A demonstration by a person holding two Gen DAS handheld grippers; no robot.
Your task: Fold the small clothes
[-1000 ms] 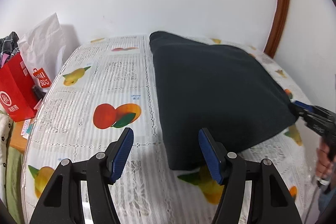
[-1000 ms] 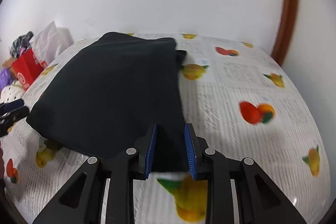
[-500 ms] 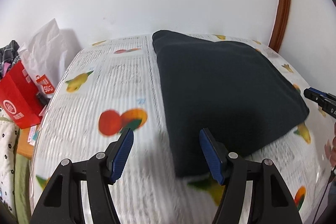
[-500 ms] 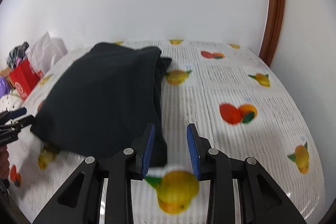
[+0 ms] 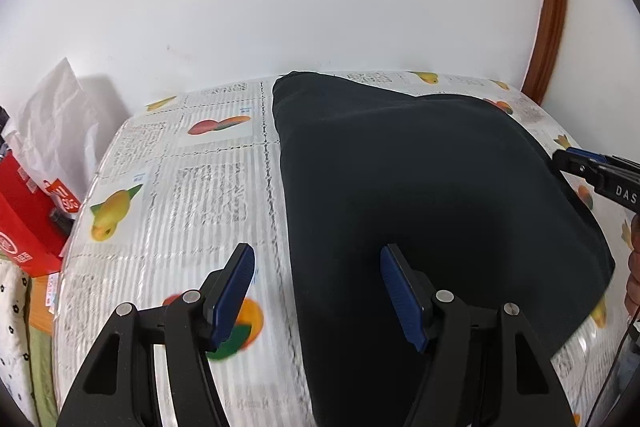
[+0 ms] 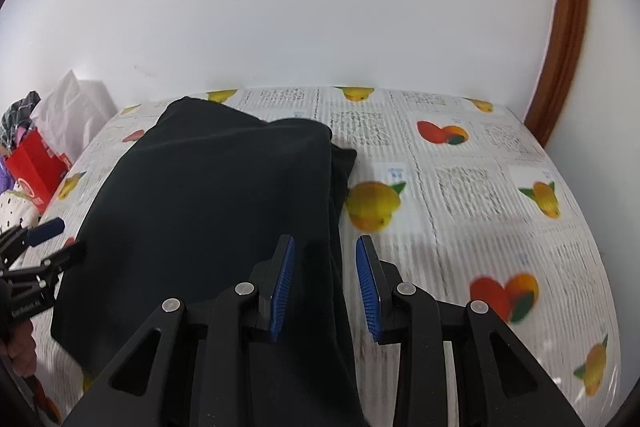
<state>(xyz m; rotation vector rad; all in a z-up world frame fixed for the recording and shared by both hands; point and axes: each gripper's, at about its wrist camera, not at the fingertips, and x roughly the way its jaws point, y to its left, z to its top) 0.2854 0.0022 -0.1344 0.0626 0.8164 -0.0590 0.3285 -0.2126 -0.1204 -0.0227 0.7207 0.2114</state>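
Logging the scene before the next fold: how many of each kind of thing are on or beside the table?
Black folded garment: 1
Fruit-print tablecloth: 1
Red paper bag: 1
White plastic bag: 1
Grippers, left and right: 2
Total: 6

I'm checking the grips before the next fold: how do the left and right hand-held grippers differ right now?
The left hand-held gripper is open wide; the right hand-held gripper is open to a narrower gap. The left straddles the black garment's left edge, one finger over the fruit-print tablecloth; the right straddles the garment's right edge. Both are open, gripping nothing, with blue pads.
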